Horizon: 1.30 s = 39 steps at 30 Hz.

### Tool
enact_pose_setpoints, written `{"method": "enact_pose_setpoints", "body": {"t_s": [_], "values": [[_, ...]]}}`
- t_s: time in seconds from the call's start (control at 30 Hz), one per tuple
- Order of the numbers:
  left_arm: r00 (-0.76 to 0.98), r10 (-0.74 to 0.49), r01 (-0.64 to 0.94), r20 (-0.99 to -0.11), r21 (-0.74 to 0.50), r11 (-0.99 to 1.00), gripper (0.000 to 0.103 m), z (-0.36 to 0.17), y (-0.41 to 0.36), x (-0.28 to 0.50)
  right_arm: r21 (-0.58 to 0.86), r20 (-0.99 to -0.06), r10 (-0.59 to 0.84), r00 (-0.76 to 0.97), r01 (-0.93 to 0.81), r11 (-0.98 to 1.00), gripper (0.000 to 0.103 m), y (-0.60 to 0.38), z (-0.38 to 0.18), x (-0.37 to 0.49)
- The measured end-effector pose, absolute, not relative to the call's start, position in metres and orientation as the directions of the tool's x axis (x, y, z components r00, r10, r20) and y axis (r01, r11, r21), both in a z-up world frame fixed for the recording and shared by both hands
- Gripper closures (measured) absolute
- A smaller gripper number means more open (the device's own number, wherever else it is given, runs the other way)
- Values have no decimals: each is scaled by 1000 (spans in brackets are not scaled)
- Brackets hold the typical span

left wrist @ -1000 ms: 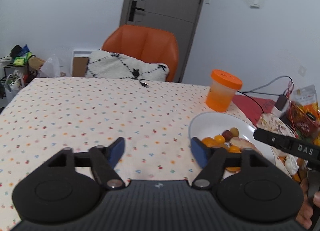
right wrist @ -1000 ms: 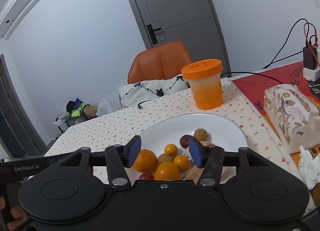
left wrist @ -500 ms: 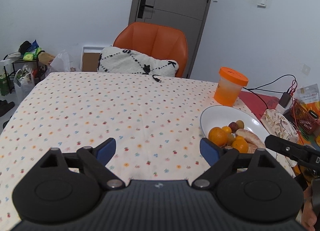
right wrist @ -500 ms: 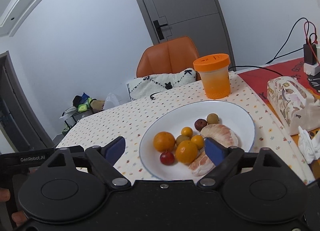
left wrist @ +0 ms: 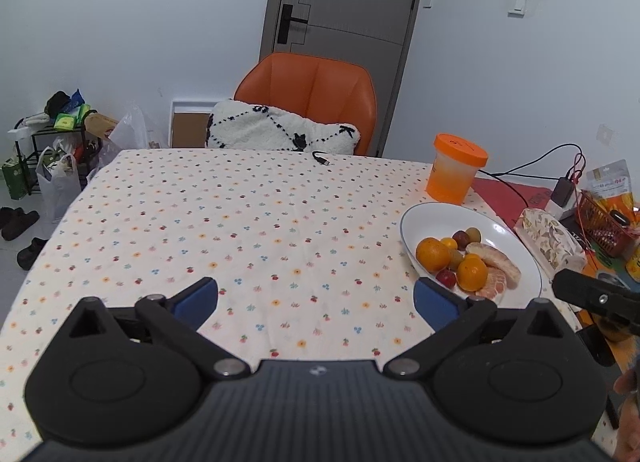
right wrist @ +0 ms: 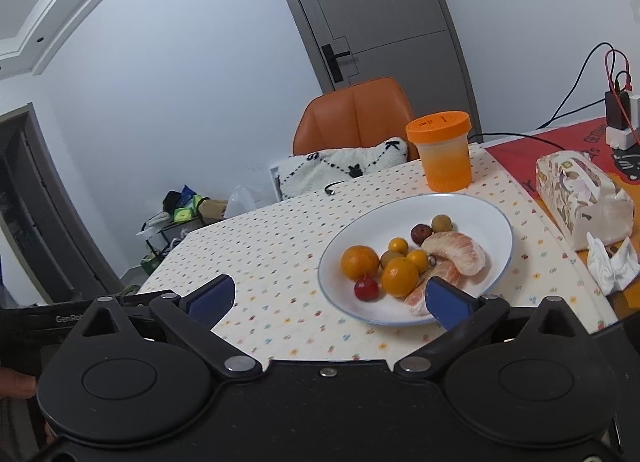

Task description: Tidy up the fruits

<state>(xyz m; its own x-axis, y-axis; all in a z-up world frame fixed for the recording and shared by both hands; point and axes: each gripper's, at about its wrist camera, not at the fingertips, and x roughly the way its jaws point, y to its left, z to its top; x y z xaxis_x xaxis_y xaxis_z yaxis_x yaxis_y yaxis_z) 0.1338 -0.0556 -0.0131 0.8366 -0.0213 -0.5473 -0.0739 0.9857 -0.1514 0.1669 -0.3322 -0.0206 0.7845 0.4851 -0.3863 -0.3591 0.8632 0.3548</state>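
You have drawn both claws back from the plate at two o'clock on the worktop. The right claw and left claw now gape wide and empty, so all the fruit looks gathered and the task near done.

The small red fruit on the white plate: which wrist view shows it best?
The right wrist view: the small red fruit lies unobstructed at the near edge of the white plate. In the left wrist view it appears smaller, off to the right beside that gripper's fingertip.
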Motion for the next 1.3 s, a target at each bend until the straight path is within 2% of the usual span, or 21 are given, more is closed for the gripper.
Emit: {"method": "enact_pose_setpoints", "body": {"t_s": [0.17, 0.6, 0.83, 1.17, 1.3], "values": [[836, -32, -74, -547, -171, 983, 0, -9, -51, 119, 353, -382, 487, 785, -363, 862, 0, -336, -16, 151], [859, 12, -75, -513, -103, 992, 0, 12, -40, 71, 262, -402, 477, 782, -401, 878, 0, -330, 4, 111], [867, -30, -39, -497, -127, 991, 0, 26, -36, 39, 245, -391, 490, 779, -425, 871, 0, -328, 15, 83], [865, -28, -56, -501, -152, 987, 0, 28, -25, 12, 239, -368, 526, 767, -469, 850, 0, -313, 23, 57], [874, 14, -90, -486, -133, 987, 0, 24, -25, 3, 242, -372, 534, 760, -476, 846, 0, -306, 20, 50]]}}
